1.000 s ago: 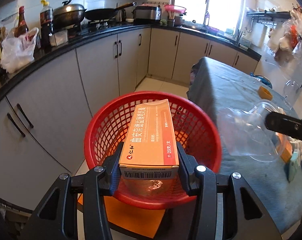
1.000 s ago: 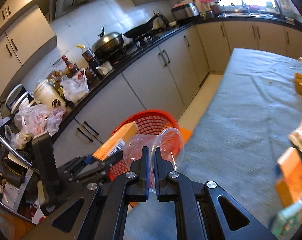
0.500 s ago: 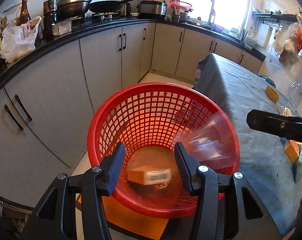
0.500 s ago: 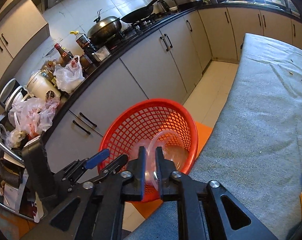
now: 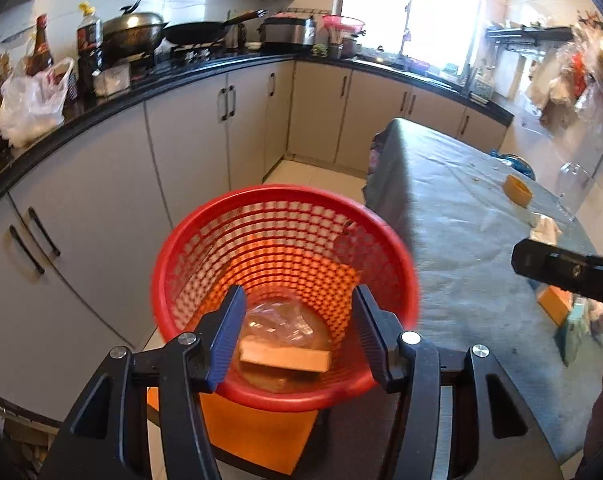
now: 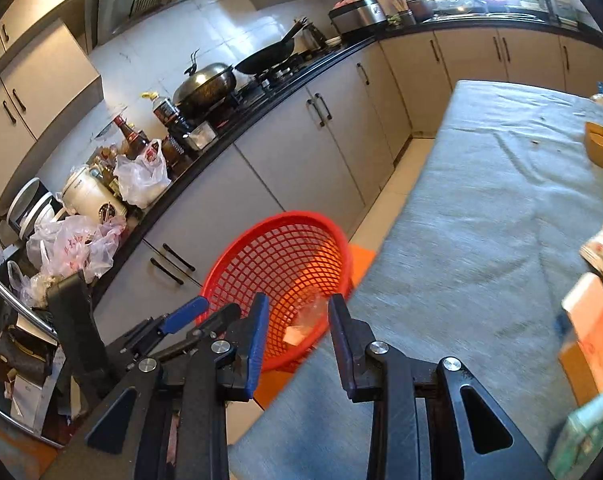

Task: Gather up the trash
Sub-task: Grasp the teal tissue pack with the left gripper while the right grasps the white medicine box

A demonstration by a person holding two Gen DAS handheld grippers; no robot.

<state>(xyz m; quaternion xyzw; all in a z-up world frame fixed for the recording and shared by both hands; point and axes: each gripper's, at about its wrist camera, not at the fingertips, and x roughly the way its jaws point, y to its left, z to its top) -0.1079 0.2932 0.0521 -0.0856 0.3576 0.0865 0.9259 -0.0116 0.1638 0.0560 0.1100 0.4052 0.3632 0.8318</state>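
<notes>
The kitchen counter (image 6: 205, 160) runs along the cabinets, crowded with a lidded wok (image 6: 205, 86), bottles and a white plastic bag (image 6: 141, 178). The surface (image 5: 469, 240), draped in a grey-blue cloth, stretches away on the right and carries a small orange box (image 5: 517, 191) far along it, plus a larger orange carton (image 6: 593, 336) and other blurred packaging at its near right edge. A red mesh basket (image 5: 181, 256) stands on the floor just beside the surface's near corner, on an orange mat (image 5: 257, 432). At the bottom of the basket lie a flat cardboard box (image 5: 285, 358) and, touching it on the far side, a crumpled clear plastic container (image 5: 279, 322); in the right wrist view both appear only as a pale blur through the basket's opening. The left tongs (image 5: 299, 332) hang above the basket with their jaws apart and nothing between them, the trash lying well below. The right tongs (image 6: 299, 342) point toward the basket's rim from over the surface's edge; their jaws are opening, and nothing is held between them.
</notes>
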